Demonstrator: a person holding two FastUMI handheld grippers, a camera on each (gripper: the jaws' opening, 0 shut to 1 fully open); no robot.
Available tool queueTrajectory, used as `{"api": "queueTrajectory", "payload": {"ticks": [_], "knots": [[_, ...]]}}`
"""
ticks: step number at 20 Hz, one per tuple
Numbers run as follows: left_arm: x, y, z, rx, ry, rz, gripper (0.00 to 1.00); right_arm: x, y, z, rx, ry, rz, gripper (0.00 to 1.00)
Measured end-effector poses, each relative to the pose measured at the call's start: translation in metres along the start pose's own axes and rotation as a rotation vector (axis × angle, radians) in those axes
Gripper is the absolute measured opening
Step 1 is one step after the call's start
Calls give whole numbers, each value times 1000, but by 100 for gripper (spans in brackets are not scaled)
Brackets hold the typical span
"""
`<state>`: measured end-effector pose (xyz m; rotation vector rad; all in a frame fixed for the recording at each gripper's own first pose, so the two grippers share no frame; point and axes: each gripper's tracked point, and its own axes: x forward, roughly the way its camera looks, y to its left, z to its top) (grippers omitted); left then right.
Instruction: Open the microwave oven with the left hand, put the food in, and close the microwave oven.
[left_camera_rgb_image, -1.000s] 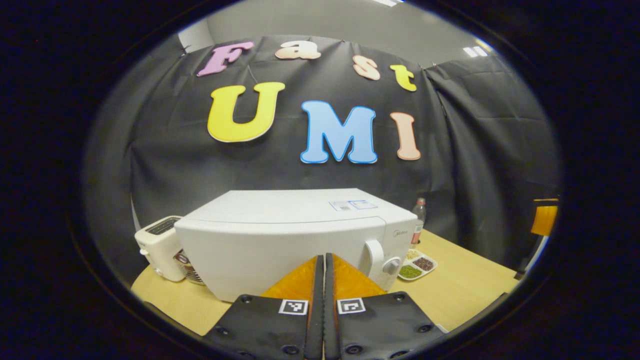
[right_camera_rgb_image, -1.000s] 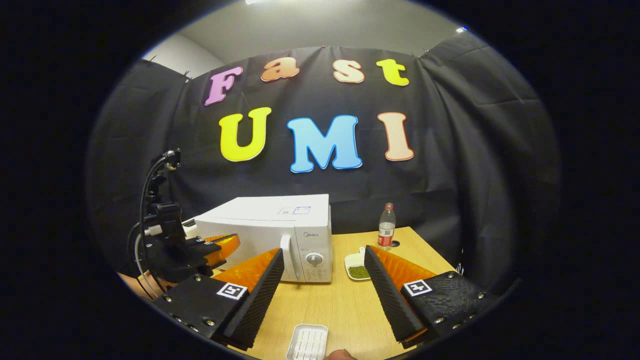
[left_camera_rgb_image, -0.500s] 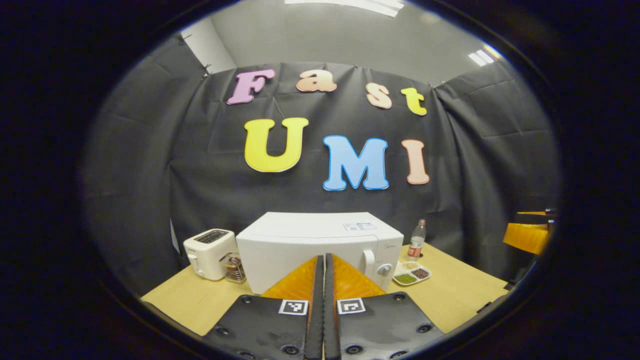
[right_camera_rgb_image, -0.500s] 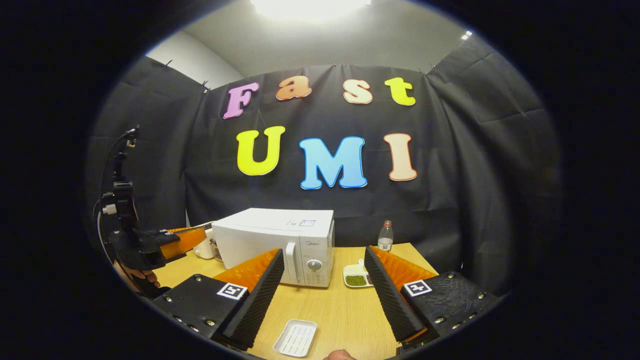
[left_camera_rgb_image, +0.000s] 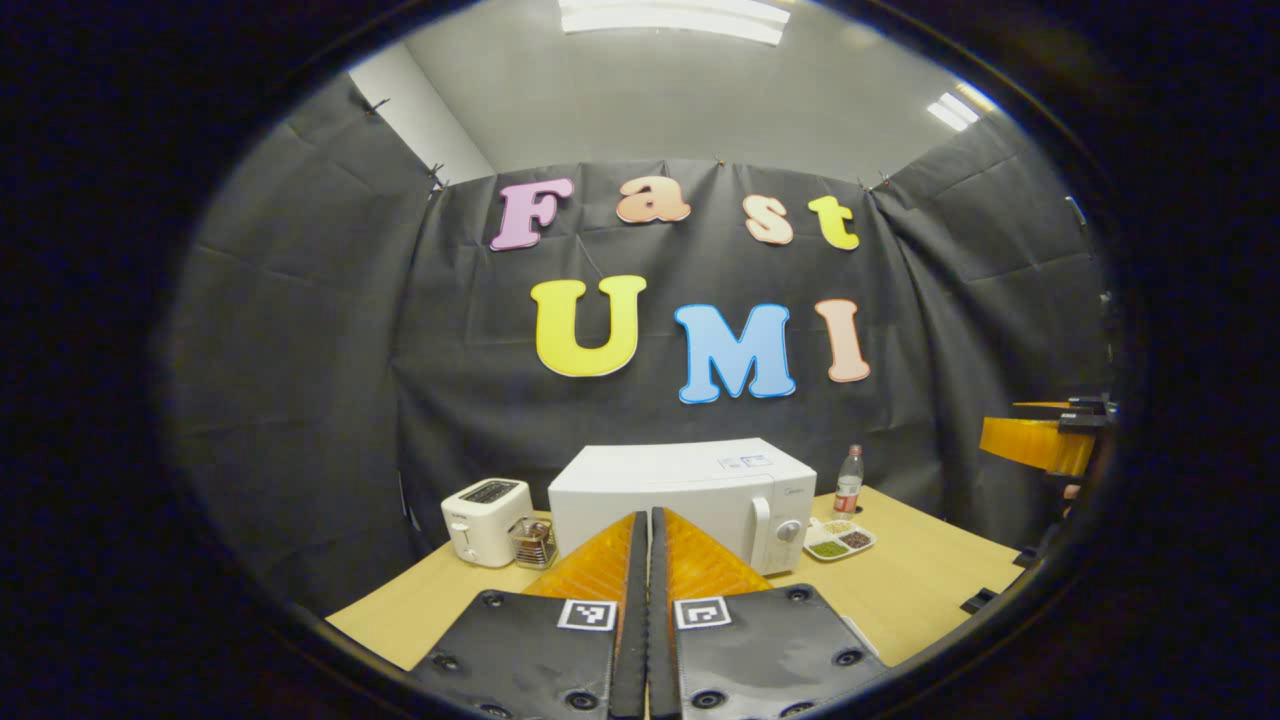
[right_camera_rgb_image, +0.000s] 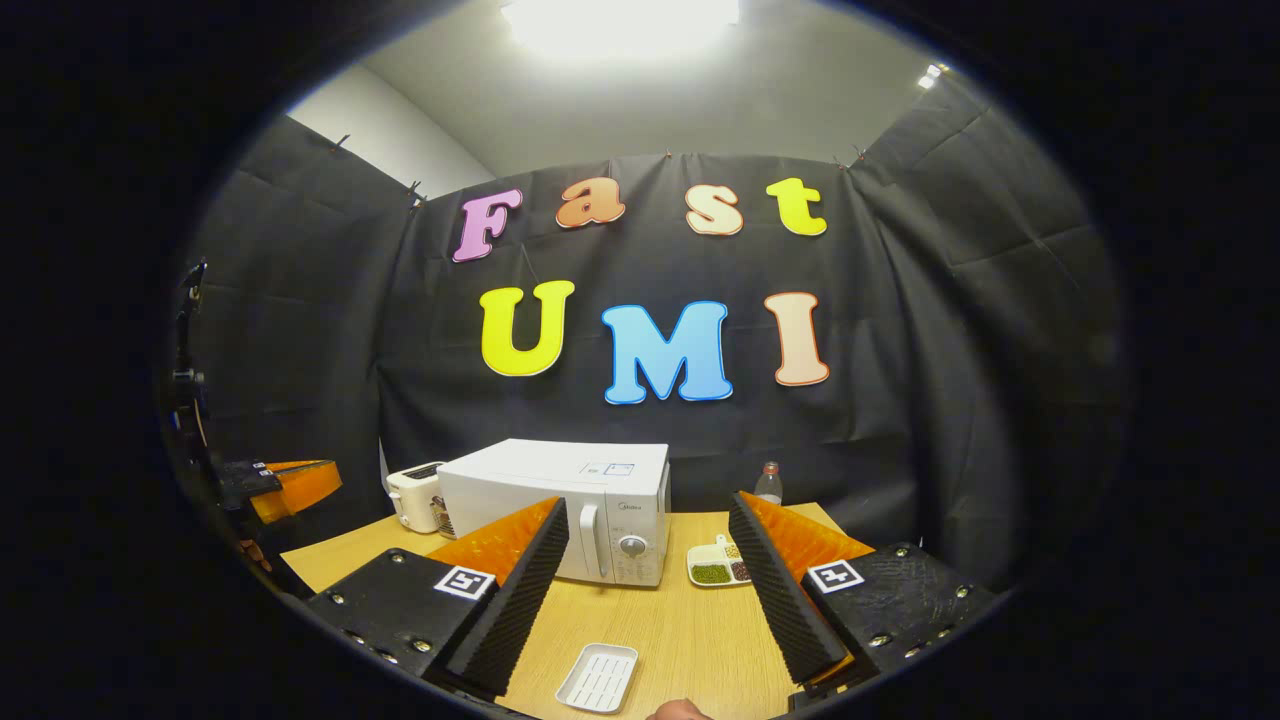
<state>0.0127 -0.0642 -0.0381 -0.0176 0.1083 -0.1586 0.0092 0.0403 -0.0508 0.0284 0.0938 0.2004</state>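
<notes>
A white microwave oven (left_camera_rgb_image: 690, 495) (right_camera_rgb_image: 560, 505) stands at the back of the wooden table with its door closed. To its right lies a white divided dish of food (left_camera_rgb_image: 838, 541) (right_camera_rgb_image: 717, 569). My left gripper (left_camera_rgb_image: 648, 530) is shut with nothing between its fingers, well back from the oven. My right gripper (right_camera_rgb_image: 650, 515) is open and holds nothing, also far from the oven. The left gripper (right_camera_rgb_image: 290, 485) appears at the left edge of the right gripper view, and the right gripper (left_camera_rgb_image: 1040, 440) at the right edge of the left gripper view.
A white toaster (left_camera_rgb_image: 485, 520) and a small glass jar (left_camera_rgb_image: 533, 542) stand left of the oven. A bottle (left_camera_rgb_image: 848, 482) stands behind the food dish. A white ribbed tray (right_camera_rgb_image: 598, 676) lies near the table's front edge (right_camera_rgb_image: 660, 640).
Both grippers have drawn back from the oven and tilted upward, so the oven looks smaller and more ceiling shows. The left stayed shut and the right stayed open.
</notes>
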Motion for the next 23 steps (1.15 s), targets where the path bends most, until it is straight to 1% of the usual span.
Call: {"api": "queueTrajectory", "payload": {"ticks": [2, 3, 4, 6, 7, 8, 9, 11, 12, 13, 14, 15, 16, 18, 19, 20, 21, 22, 23], "knots": [[-11, 3, 1, -5, 1, -17, 7, -4, 9, 3, 3, -2, -1, 98], [-14, 5, 3, -3, -4, -19, 13, -6, 13, 6, 2, -9, -1, 98], [-18, 9, 5, 2, -7, -23, 26, -7, 16, 8, -3, -18, -7, 98], [-24, 12, 6, 4, -10, -35, 65, -9, 21, 9, -2, -25, -16, 98], [-26, 12, 7, 3, -15, -39, 70, -11, 26, 11, 4, -28, -19, 98], [-27, 14, 9, 1, -23, -38, 73, -11, 29, 12, 6, -29, -20, 98], [-30, 18, 11, 1, -33, -32, 84, -13, 32, 14, 3, -34, -24, 98], [-33, 26, 16, 2, -50, -16, 100, -17, 34, 20, -9, -52, -40, 98], [-34, 26, 17, 2, -54, -18, 98, -17, 35, 21, -10, -56, -47, 98], [-33, 28, 17, 4, -57, -15, 94, -18, 36, 22, -10, -59, -52, 98], [-34, 32, 19, 7, -57, -11, 98, -19, 36, 21, -6, -62, -59, 98], [-34, 34, 20, 9, -62, -4, 94, -20, 36, 21, -1, -63, -65, 98], [-33, 36, 22, 9, -67, 0, 98, -19, 37, 20, 5, -60, -67, 98], [-32, 39, 24, 5, -75, 10, 98, -20, 35, 20, 11, -57, -75, 98], [-33, 43, 24, 0, -79, 21, 94, -20, 34, 21, 10, -58, -81, 98], [-33, 45, 26, -5, -85, 27, 98, -21, 33, 21, 10, -59, -85, 98], [-35, 45, 26, -12, -90, 29, 94, -22, 33, 22, 11, -61, -88, 98], [-36, 46, 26, -19, -90, 27, 100, -22, 33, 23, 12, -64, -87, 98], [-35, 46, 25, -23, -92, 26, 100, -23, 34, 24, 8, -64, -86, 98]]}}
